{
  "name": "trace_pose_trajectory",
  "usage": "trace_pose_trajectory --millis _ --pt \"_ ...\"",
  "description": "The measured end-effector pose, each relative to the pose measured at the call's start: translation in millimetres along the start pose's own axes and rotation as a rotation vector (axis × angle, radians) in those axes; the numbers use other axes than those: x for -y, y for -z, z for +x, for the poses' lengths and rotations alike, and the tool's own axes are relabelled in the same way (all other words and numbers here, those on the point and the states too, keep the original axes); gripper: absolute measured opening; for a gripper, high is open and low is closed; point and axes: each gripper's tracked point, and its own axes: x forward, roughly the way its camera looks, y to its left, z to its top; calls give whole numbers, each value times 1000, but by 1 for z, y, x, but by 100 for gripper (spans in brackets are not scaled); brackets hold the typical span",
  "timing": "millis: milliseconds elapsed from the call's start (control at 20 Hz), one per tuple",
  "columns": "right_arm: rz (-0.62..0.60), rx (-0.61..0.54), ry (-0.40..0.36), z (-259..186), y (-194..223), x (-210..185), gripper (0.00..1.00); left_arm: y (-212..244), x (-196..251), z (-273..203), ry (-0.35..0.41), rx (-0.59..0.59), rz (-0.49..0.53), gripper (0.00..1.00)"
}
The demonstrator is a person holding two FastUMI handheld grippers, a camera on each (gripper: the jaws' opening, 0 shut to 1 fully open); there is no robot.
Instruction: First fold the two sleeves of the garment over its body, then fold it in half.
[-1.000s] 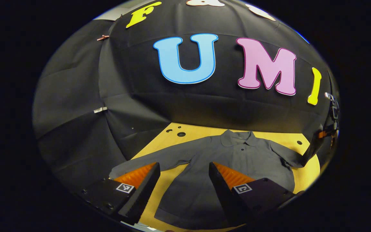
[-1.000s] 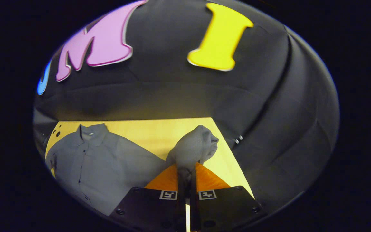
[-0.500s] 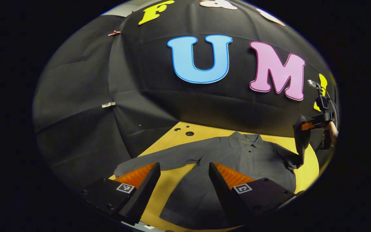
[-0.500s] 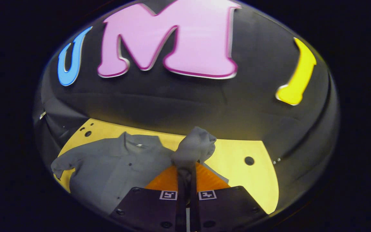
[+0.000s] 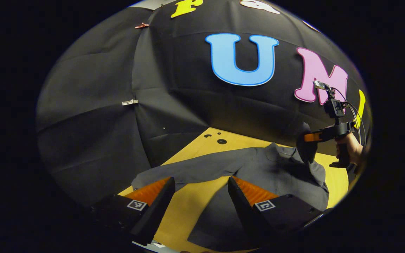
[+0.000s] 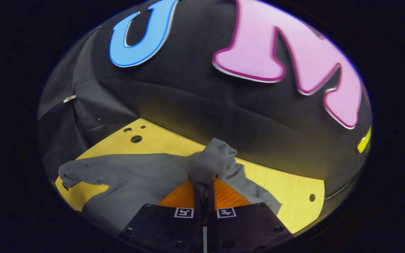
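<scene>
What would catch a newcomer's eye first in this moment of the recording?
The right gripper, shut on a bunched sleeve of the grey shirt, holds it lifted above the shirt's body; it is seen at the right of the left gripper view. The shirt's other sleeve lies stretched out on the yellow table, with the left gripper open and low over the table near it.

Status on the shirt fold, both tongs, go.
Right tongs shut on sleeve cuff, lifted over grey collared shirt. Left tongs open, hovering above yellow wooden table. Other sleeve flat. Nothing obstructing.
</scene>
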Motion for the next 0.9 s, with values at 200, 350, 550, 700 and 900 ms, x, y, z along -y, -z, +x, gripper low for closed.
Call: trace_pose_trajectory --millis 200,350,550,700,900 --pt "-72 -61 -60 42 24 -65 9 6 -44 17 -68 -9 -15 95" --pt "-73 -115 -96 64 45 -103 11 16 -80 26 -128 -24 -37 96" --pt "-49 -147 -116 89 62 -135 24 35 -127 38 -206 -51 -78 96" --pt "-5 -146 -166 85 57 -159 42 48 -157 49 -248 -80 -113 100" --pt "-50 -83 -208 60 39 -172 82 63 -172 66 -247 -122 -187 96"
